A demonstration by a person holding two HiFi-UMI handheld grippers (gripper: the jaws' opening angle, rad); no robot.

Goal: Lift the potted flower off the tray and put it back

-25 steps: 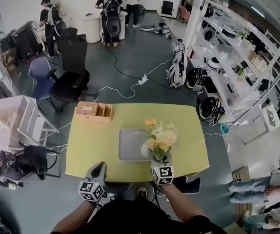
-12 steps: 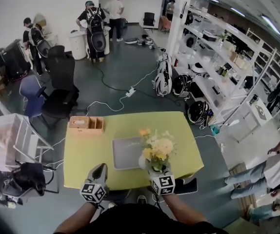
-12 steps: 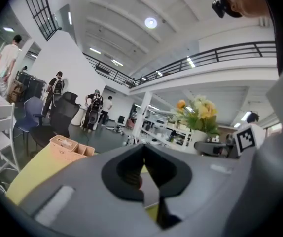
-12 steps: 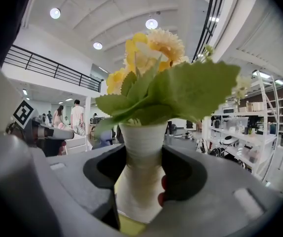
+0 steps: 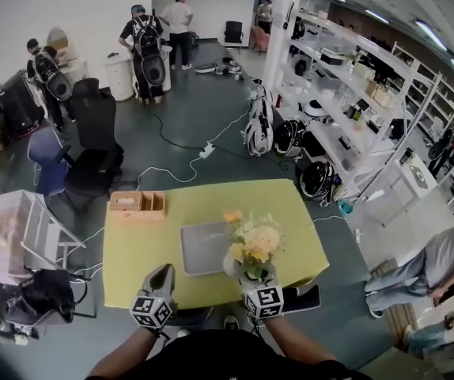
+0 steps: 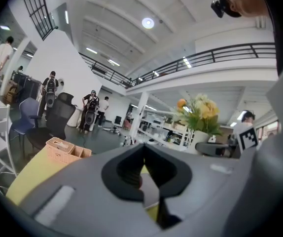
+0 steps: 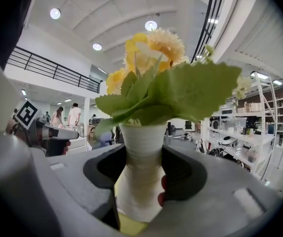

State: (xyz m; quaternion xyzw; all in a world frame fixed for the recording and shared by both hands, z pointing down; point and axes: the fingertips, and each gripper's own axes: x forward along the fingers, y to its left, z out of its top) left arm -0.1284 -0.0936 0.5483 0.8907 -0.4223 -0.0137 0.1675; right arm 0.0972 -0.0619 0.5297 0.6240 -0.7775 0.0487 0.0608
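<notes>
Lower center of the head view: the right gripper (image 7: 140,171) clamps the potted flower (image 5: 252,244) just right of the tray (image 5: 202,248). The left gripper (image 5: 161,272) is closed and empty.

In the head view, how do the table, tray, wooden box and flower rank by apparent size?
1. table
2. tray and flower: they look alike, and the flower rises nearer the camera, so unsure
3. wooden box

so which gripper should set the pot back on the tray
Right. The right gripper has its jaws clamped on the pot, close beside the tray. The left gripper is shut and empty.
</notes>
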